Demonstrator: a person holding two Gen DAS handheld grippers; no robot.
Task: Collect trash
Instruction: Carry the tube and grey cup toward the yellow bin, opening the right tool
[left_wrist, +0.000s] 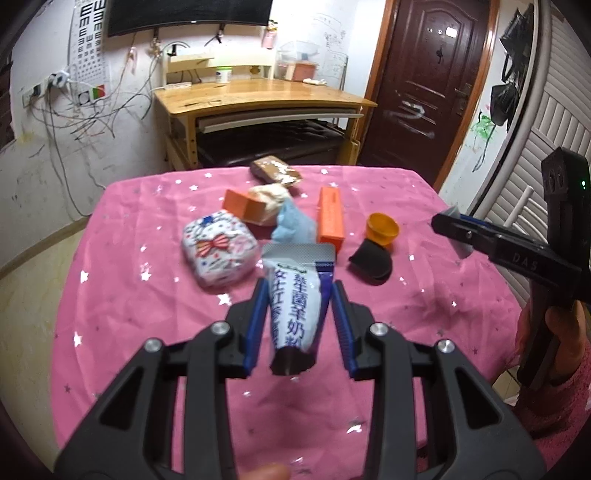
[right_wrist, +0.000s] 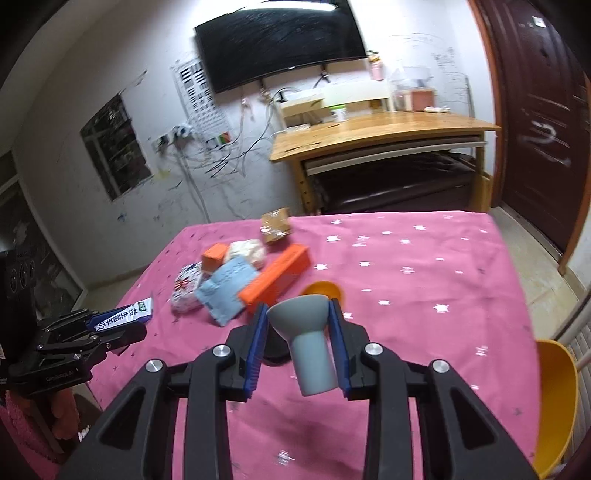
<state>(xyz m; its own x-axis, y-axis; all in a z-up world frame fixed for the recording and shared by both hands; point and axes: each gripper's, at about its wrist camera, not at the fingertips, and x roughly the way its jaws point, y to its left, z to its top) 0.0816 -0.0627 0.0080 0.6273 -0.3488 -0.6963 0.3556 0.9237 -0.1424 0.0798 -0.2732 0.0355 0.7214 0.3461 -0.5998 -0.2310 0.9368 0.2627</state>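
On the left we hold the left gripper (left_wrist: 299, 325), its blue pads clamped on a white-and-blue sachet (left_wrist: 295, 299) that is lifted above the pink starred tablecloth (left_wrist: 129, 295). Ahead of it, from left to right, we see a patterned pouch (left_wrist: 219, 253), a small orange box (left_wrist: 243, 208) touching a crumpled white wad (left_wrist: 271, 197), a blue tissue (left_wrist: 293, 225), a long orange box (left_wrist: 331, 218), an orange cup (left_wrist: 382, 229) and a black wedge (left_wrist: 371, 263) just beside the cup. A brown packet (left_wrist: 275, 171) lies at the far edge. On the right, the right gripper (right_wrist: 298, 343) grasps a grey funnel-shaped piece (right_wrist: 308, 341) above the cloth. A wooden desk (right_wrist: 388, 131) stands beyond the table.
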